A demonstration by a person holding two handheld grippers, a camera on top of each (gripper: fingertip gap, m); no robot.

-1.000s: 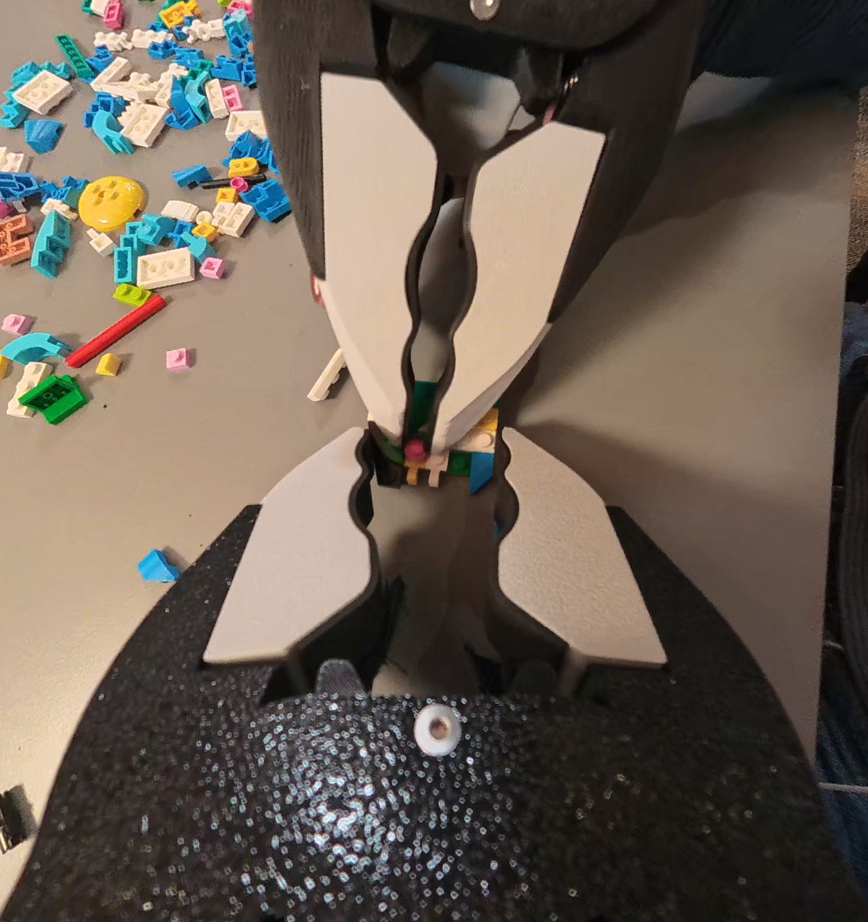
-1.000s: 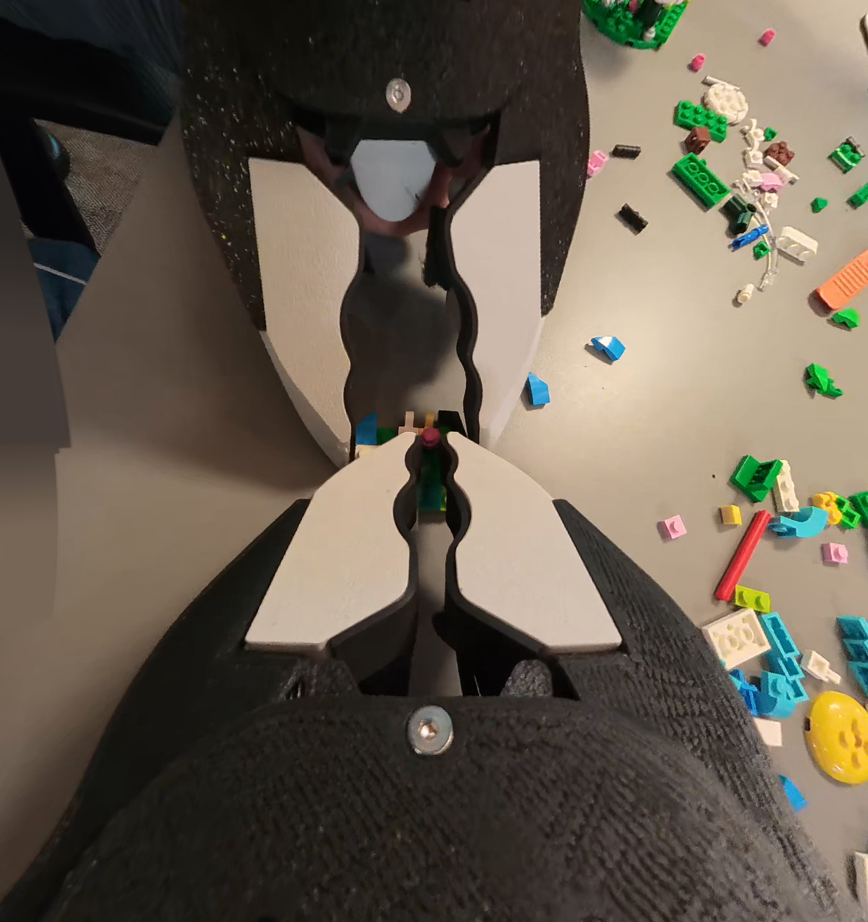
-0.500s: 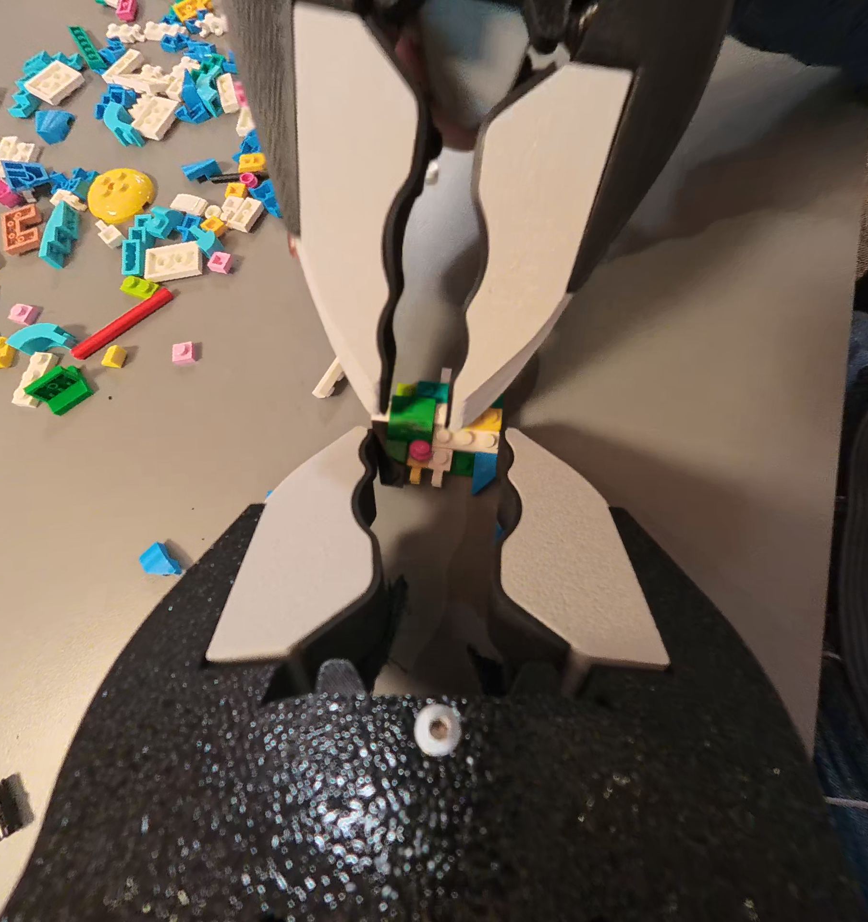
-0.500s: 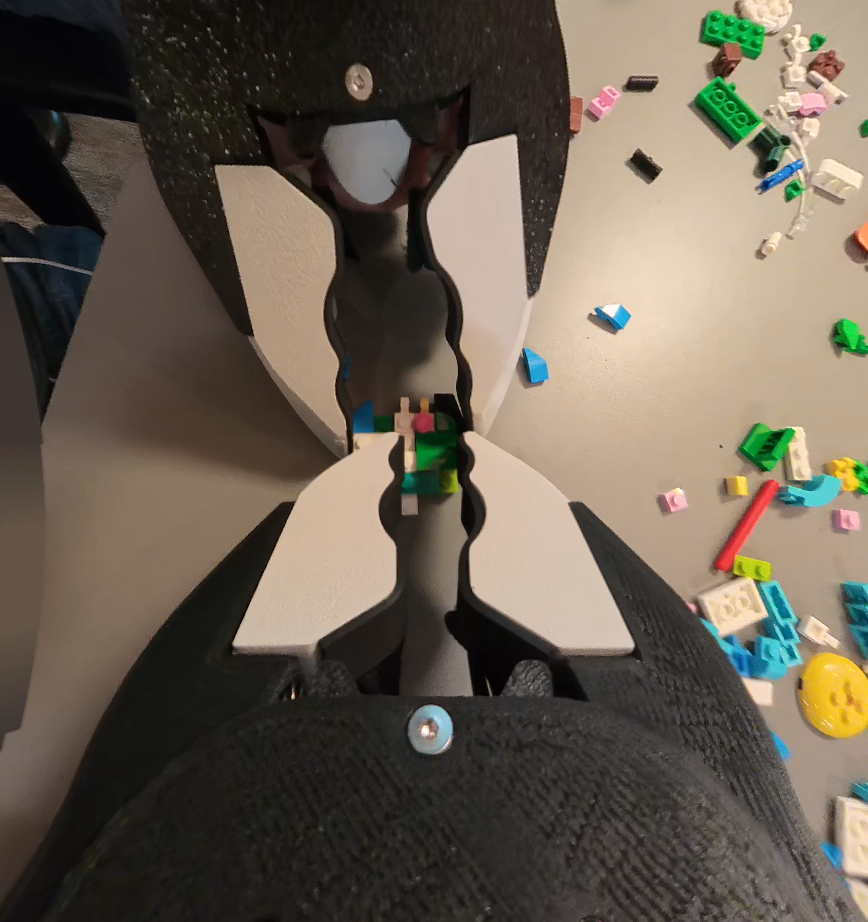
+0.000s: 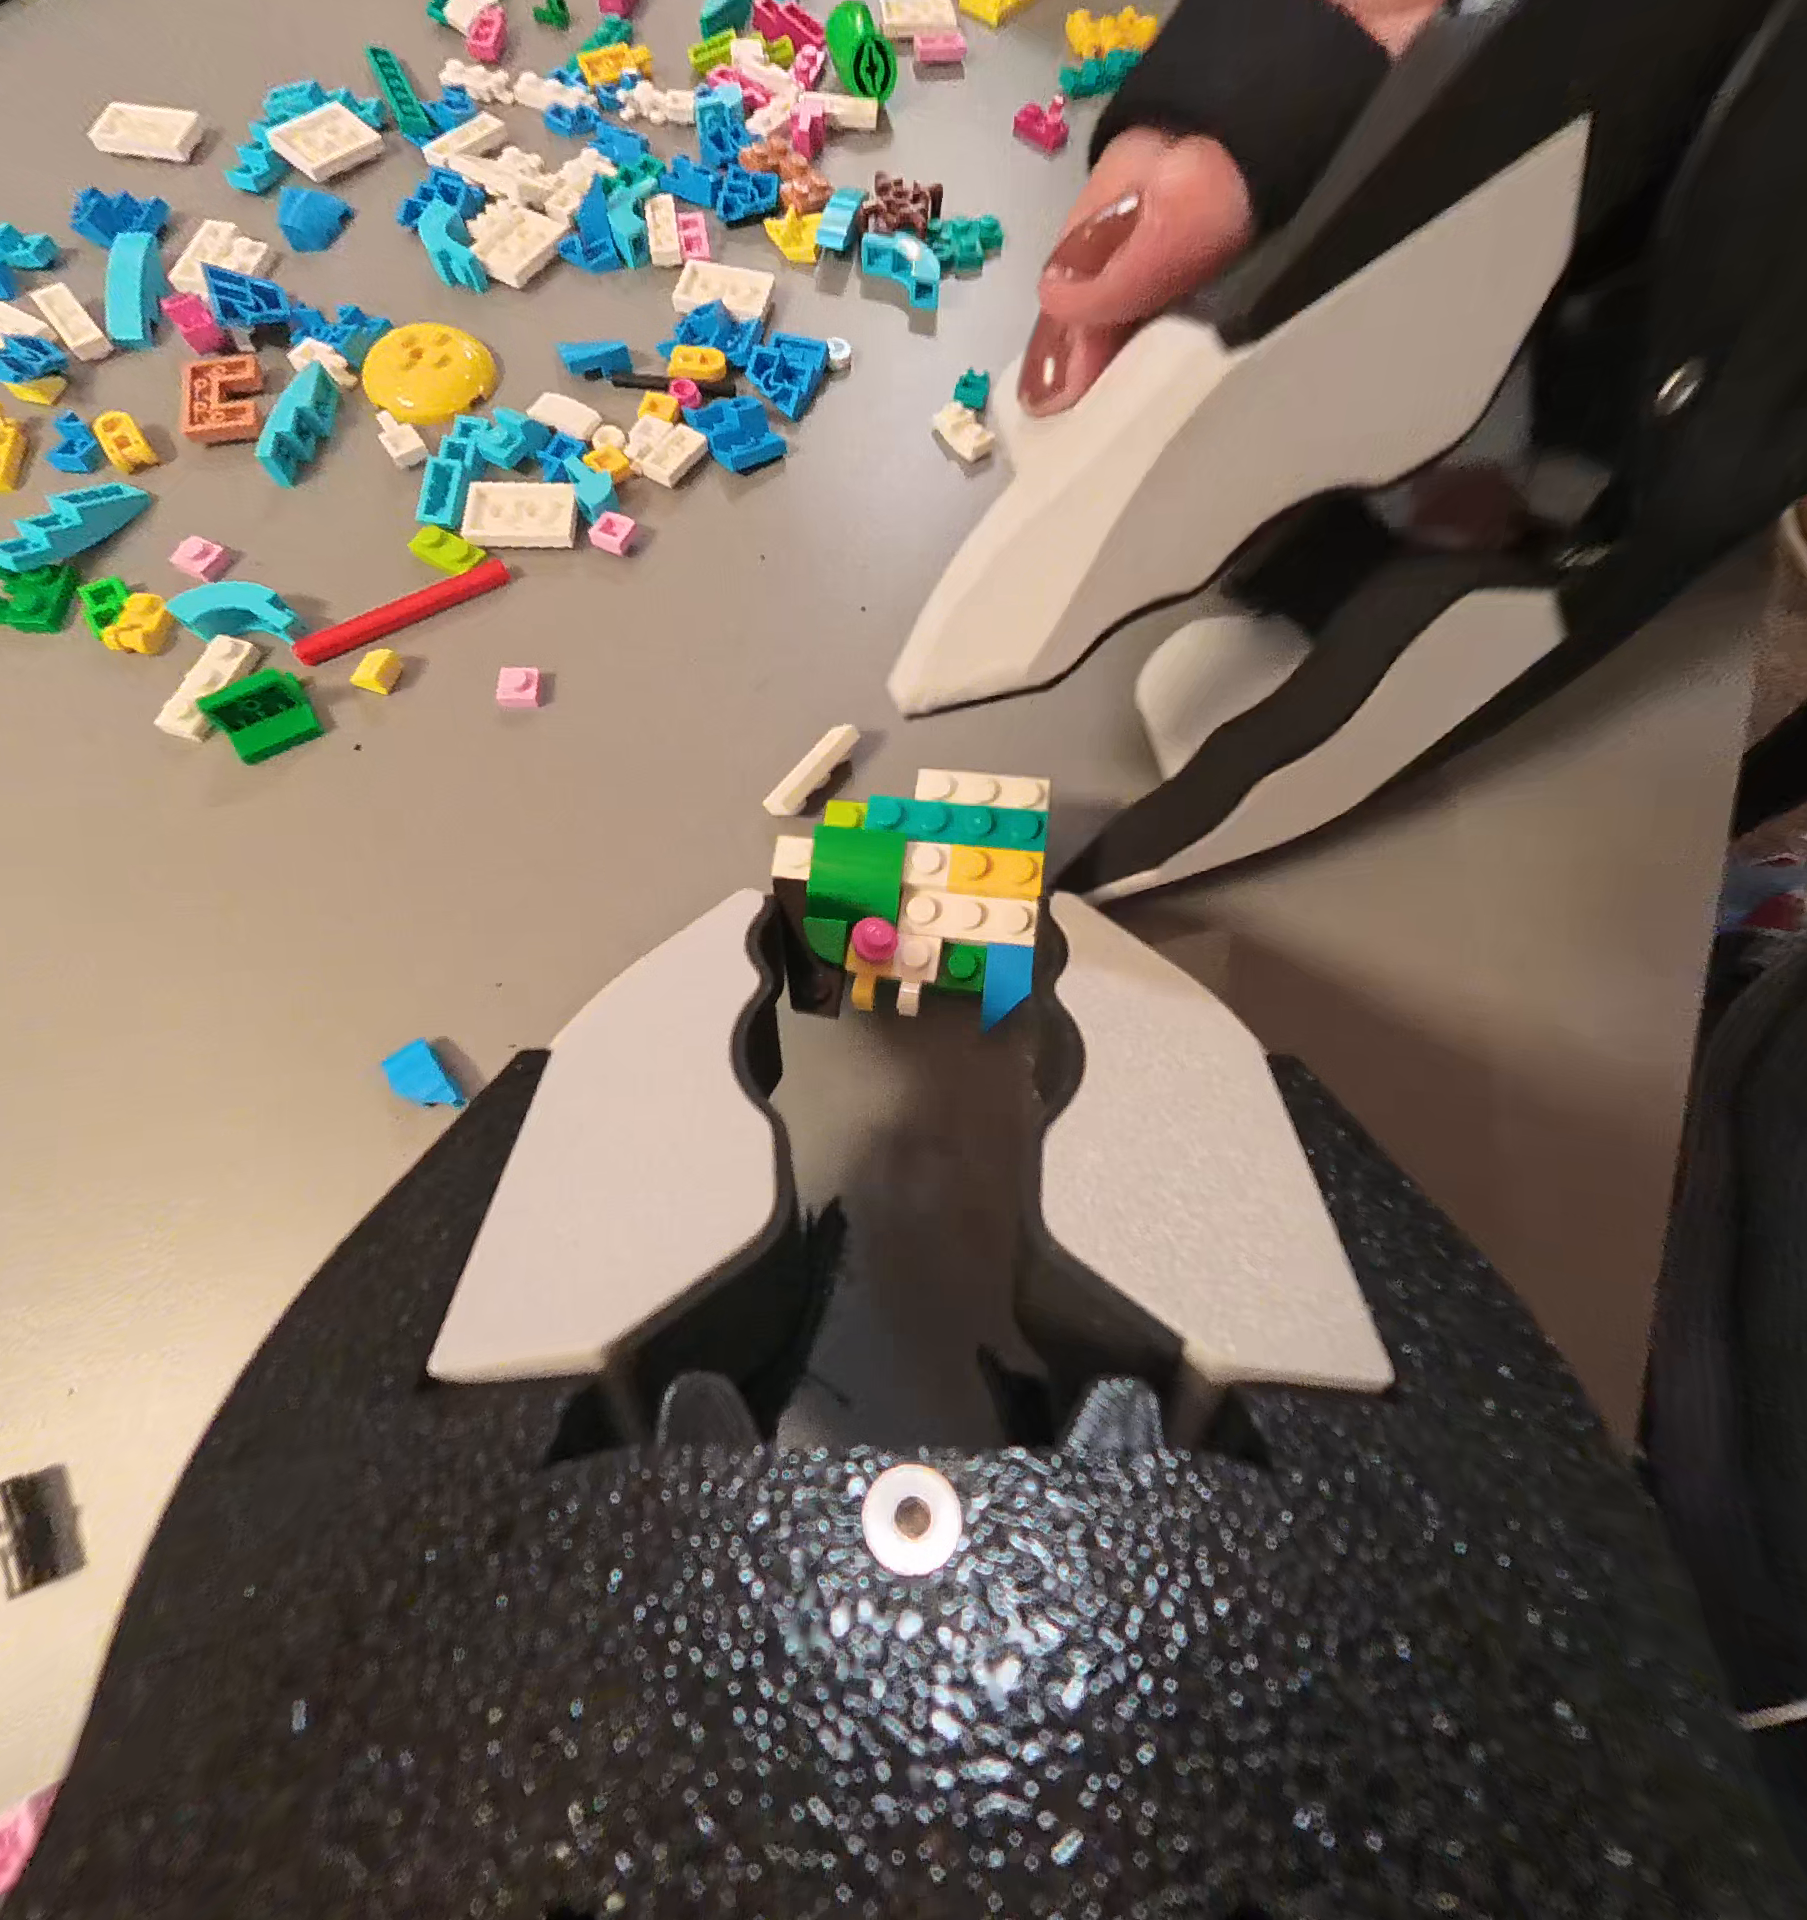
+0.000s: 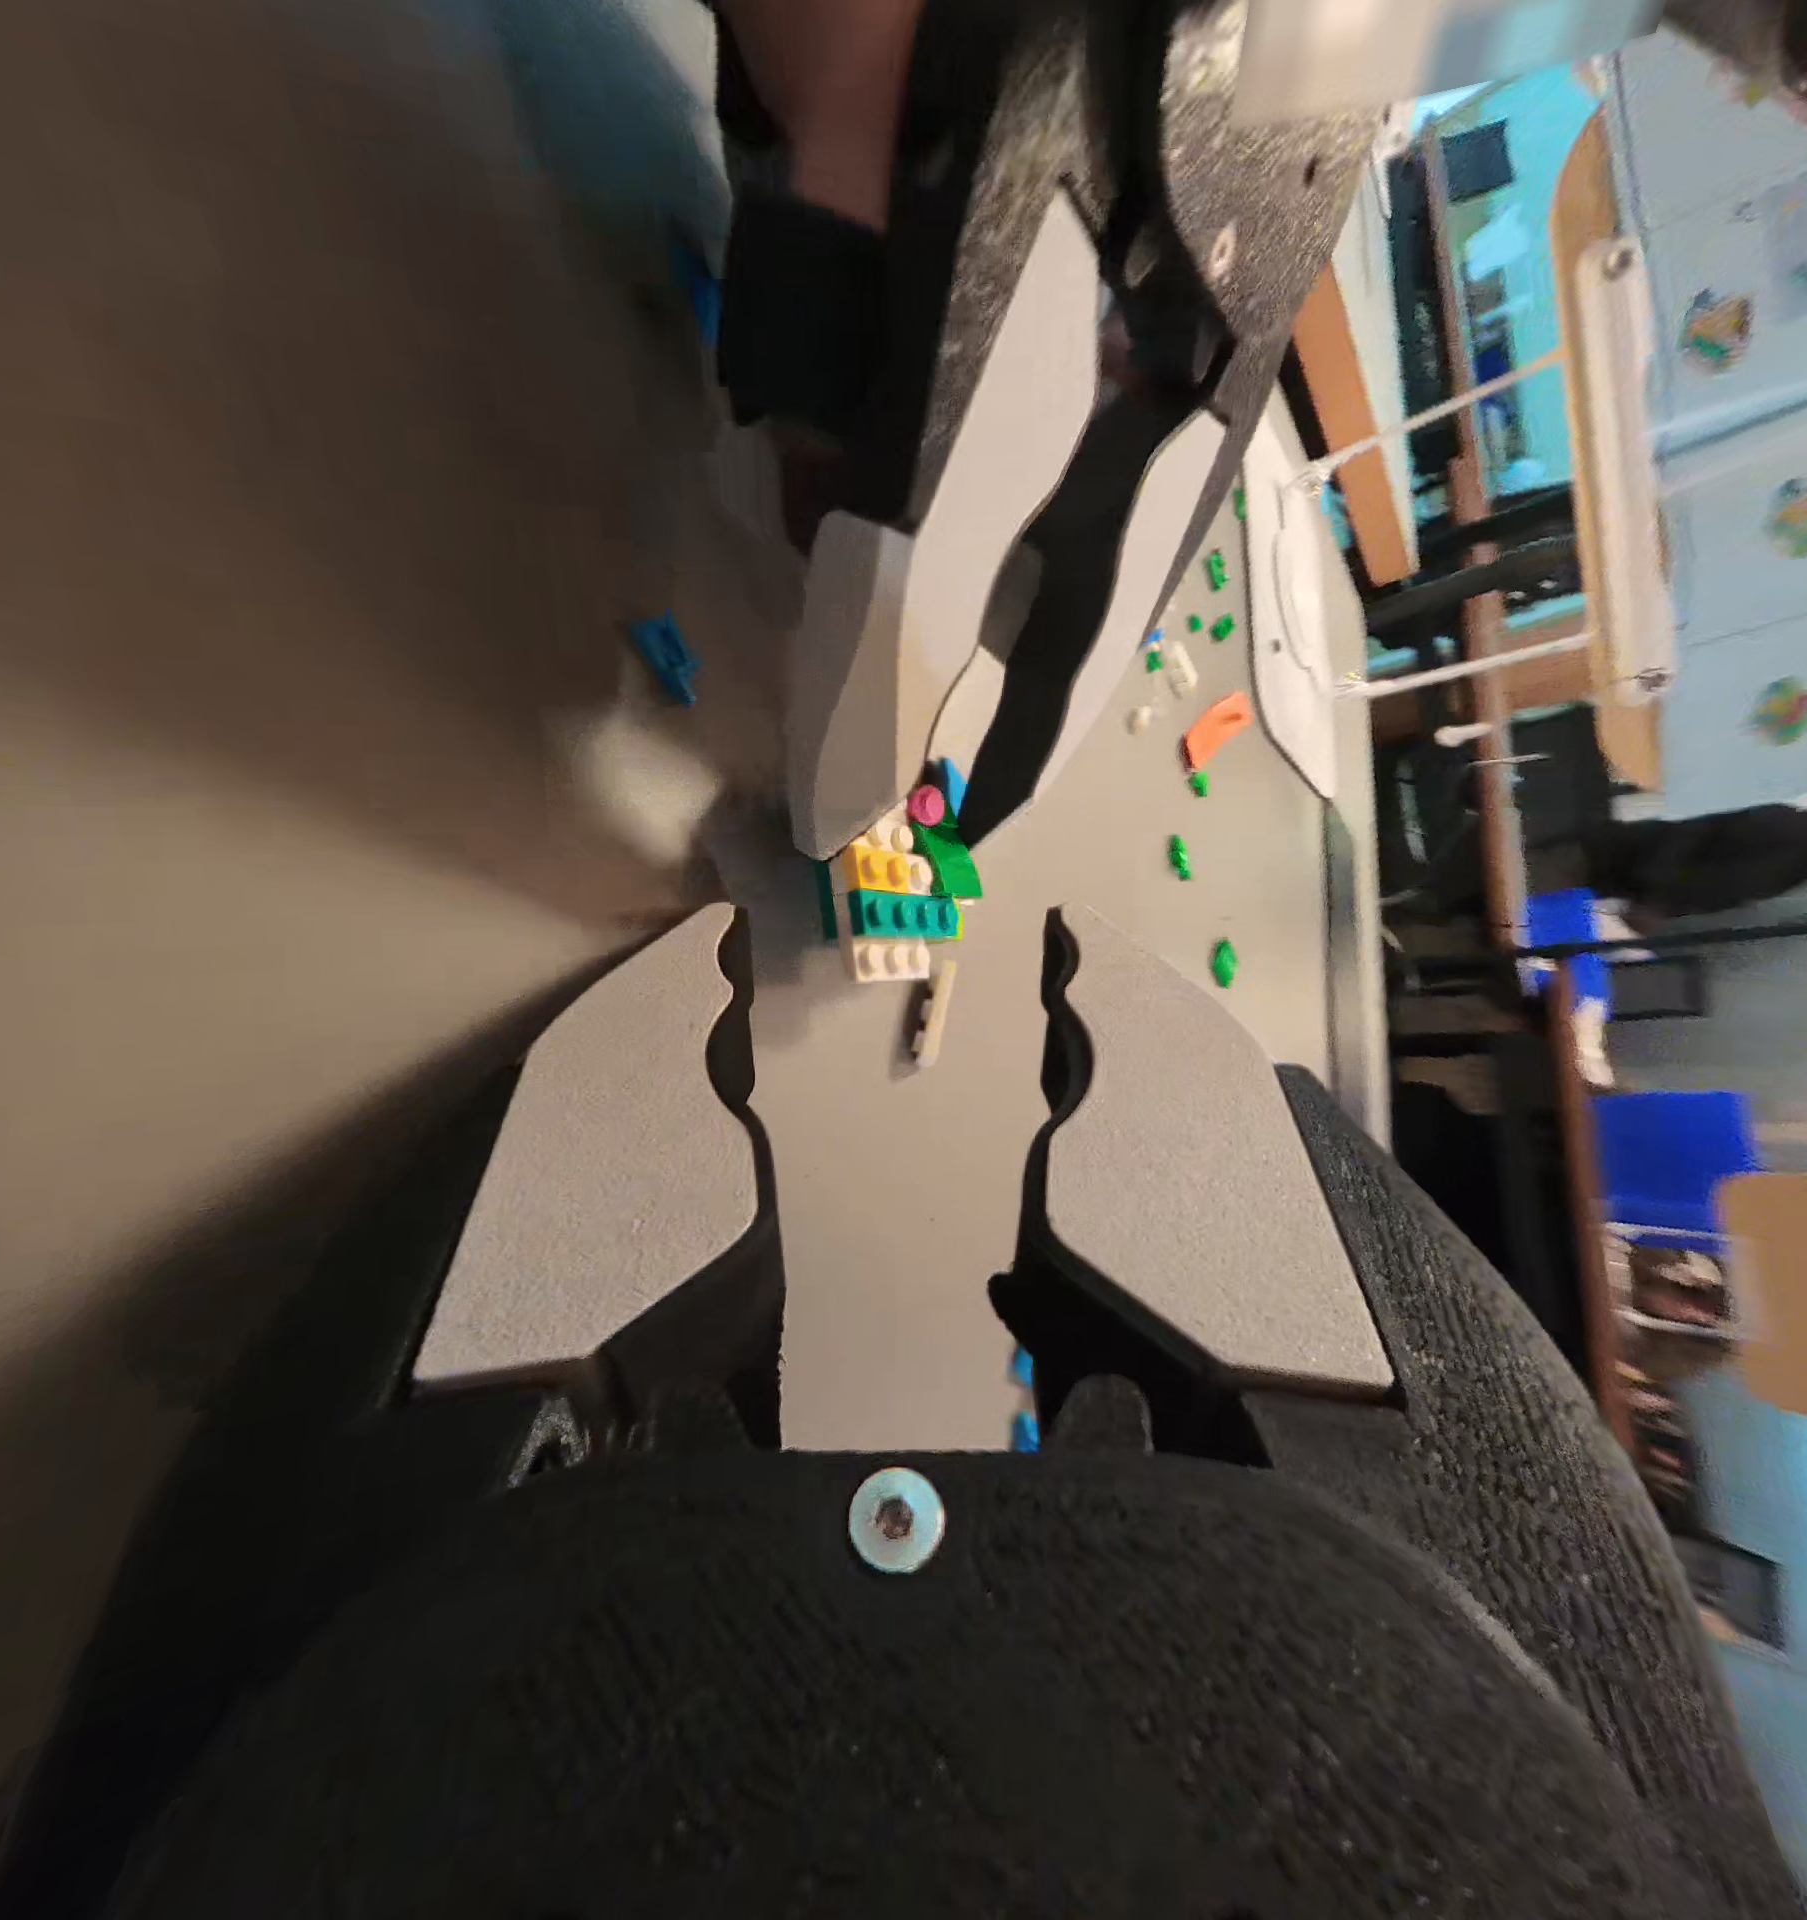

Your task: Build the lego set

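A small lego assembly [image 5: 920,883] of green, teal, white and yellow bricks, with a pink stud on top, sits between my left gripper's tips. My left gripper [image 5: 909,920] is shut on it, gripping its black and blue side pieces, low over the grey table [image 5: 587,883]. My right gripper [image 5: 992,790] is open and empty, rolled on its side just beyond the assembly to the right. In the right wrist view the assembly [image 6: 894,904] lies ahead of my open right gripper [image 6: 894,914], held from the far side by the left gripper [image 6: 904,831].
A thin white plate [image 5: 811,769] lies just beyond the assembly. Many loose bricks [image 5: 525,260] cover the far left, with a yellow dome [image 5: 426,364] and a red bar [image 5: 400,623]. A blue slope [image 5: 421,1070] lies near left. A hand [image 5: 1117,260] holds the right gripper.
My right gripper has opened, let go of the assembly, drawn back to the right and rolled sideways. My left gripper still holds the assembly, now fully in view.
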